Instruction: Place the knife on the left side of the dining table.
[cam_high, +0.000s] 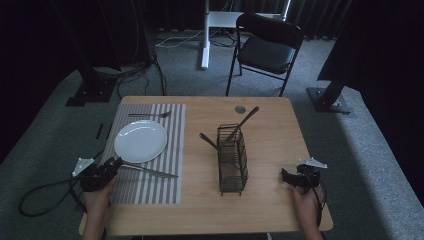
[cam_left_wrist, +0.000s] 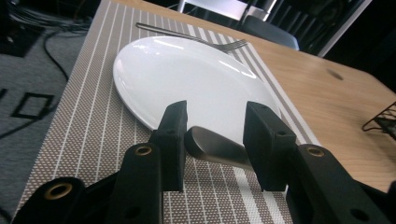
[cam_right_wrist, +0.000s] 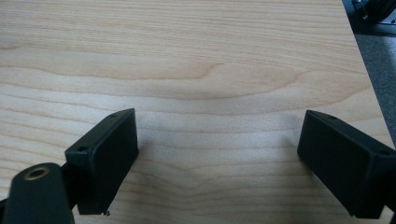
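Knife (cam_high: 150, 171) lies on striped mat (cam_high: 150, 190) at 5 o'clock of white plate (cam_high: 140, 141), handle end between pads of left gripper (cam_left_wrist: 215, 140); one pad looks to touch it, gap on the other, so loose. Right gripper (cam_right_wrist: 217, 154) wide over bare table (cam_right_wrist: 210, 56), holding nothing. Wire caddy (cam_high: 232, 160) at table centre; fork (cam_high: 150, 115) at plate's 12 o'clock.

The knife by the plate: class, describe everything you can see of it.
The knife is a slim table knife that looks like dull grey metal. It lies flat on the striped placemat, just on the near side of the white plate, blade pointing right toward the wire caddy. Its rounded handle end sits between the jaws of the left gripper, close to one pad, with a clear gap to the other, so it looks released rather than clamped.
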